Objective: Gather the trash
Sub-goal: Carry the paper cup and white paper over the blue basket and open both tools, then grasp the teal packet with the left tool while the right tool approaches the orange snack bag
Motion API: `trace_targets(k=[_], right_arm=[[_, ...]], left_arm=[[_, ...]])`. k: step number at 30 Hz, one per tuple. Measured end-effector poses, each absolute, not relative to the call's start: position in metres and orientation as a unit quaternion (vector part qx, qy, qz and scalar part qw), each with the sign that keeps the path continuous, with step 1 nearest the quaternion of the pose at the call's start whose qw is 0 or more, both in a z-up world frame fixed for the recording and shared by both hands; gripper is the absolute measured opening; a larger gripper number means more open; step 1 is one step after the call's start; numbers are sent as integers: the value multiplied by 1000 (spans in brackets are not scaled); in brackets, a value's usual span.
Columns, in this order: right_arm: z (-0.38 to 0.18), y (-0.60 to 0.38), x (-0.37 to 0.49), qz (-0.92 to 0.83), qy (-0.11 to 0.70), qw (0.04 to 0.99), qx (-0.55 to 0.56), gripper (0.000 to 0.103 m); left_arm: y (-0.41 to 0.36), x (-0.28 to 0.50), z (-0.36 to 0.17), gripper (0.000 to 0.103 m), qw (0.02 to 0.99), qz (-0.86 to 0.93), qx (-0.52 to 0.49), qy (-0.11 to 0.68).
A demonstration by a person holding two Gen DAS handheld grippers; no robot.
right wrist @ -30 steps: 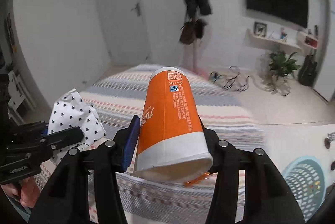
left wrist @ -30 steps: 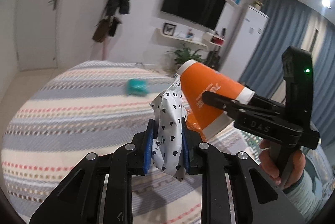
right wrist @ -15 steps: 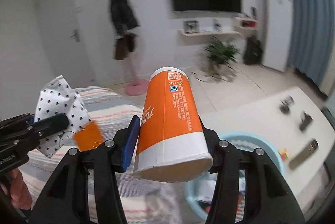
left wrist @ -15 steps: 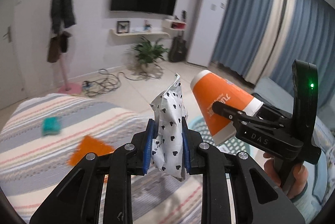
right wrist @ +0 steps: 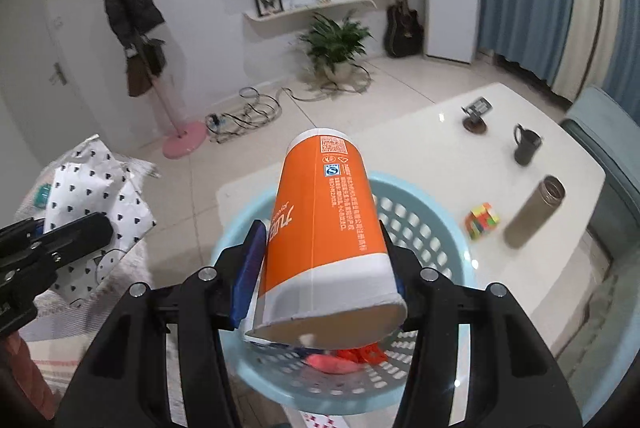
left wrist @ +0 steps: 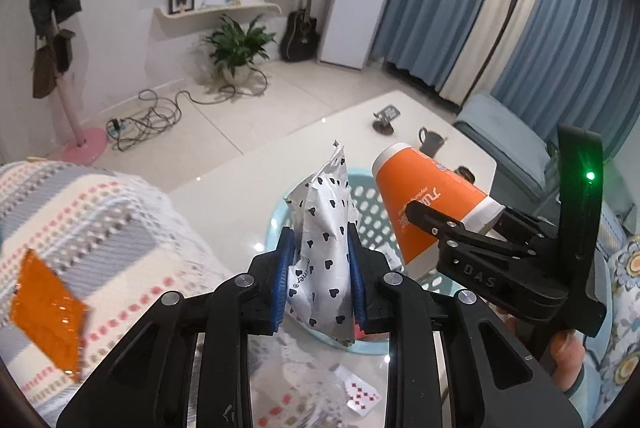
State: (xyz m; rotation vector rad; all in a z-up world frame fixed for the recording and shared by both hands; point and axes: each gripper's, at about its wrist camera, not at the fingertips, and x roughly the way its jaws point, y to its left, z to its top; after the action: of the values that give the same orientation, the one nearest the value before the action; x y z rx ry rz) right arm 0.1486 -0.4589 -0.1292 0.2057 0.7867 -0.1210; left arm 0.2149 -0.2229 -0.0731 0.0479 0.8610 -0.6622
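Note:
A crumpled white wrapper with black hearts [left wrist: 328,211] stands between the blue pads of my left gripper [left wrist: 320,280], whose jaws are opening while the pads still touch it. My right gripper [right wrist: 324,260] holds an orange paper cup [right wrist: 320,220] bottom-end forward, its jaws opening too. Both hang over a light blue perforated basket [right wrist: 452,240] on the white table. In the left wrist view the right gripper [left wrist: 436,228] and the cup [left wrist: 424,195] are to the right, above the basket [left wrist: 368,195]. In the right wrist view the left gripper [right wrist: 60,240] is at the left edge.
Red trash [right wrist: 340,362] lies in the basket. On the white table [right wrist: 420,147] stand a dark mug [right wrist: 526,143], a metal bottle [right wrist: 534,211], a colour cube [right wrist: 482,222] and a phone stand [right wrist: 476,113]. A striped blanket [left wrist: 92,211] with an orange scrap [left wrist: 48,312] lies left.
Both grippers swung from over the striped blanket to above the blue basket on the white table, carrying the wrapper and the cup. The views tilted downward.

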Motion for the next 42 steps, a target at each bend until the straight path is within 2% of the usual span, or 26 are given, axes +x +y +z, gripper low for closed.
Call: trace_targets(k=[5, 6, 8, 10, 23, 32, 37, 42], right_arm=[[-144, -467, 151, -71, 400, 908, 108, 53], [-146, -469, 151, -70, 402, 906, 110, 55], [-147, -472, 151, -60, 403, 905, 127, 64], [-148, -473, 149, -60, 403, 903, 135, 64], [-132, -436, 144, -43, 403, 908, 104, 64], [-86, -360, 140, 32, 369, 927, 54, 64], [-68, -306, 141, 87, 348, 933, 29, 76], [-68, -248, 152, 133, 352, 926, -2, 76]], left_arm=[[-228, 219, -80, 36, 851, -319, 27, 416], [-228, 218, -81, 42, 849, -322, 25, 418], [-228, 215, -82, 60, 844, -331, 19, 422], [-224, 214, -81, 64, 844, -332, 11, 420], [-176, 200, -74, 65, 851, -318, -24, 417], [-112, 186, -40, 69, 881, -274, -68, 380], [-52, 175, -19, 69, 906, -219, -94, 350], [8, 176, -12, 71, 926, -138, -109, 335]])
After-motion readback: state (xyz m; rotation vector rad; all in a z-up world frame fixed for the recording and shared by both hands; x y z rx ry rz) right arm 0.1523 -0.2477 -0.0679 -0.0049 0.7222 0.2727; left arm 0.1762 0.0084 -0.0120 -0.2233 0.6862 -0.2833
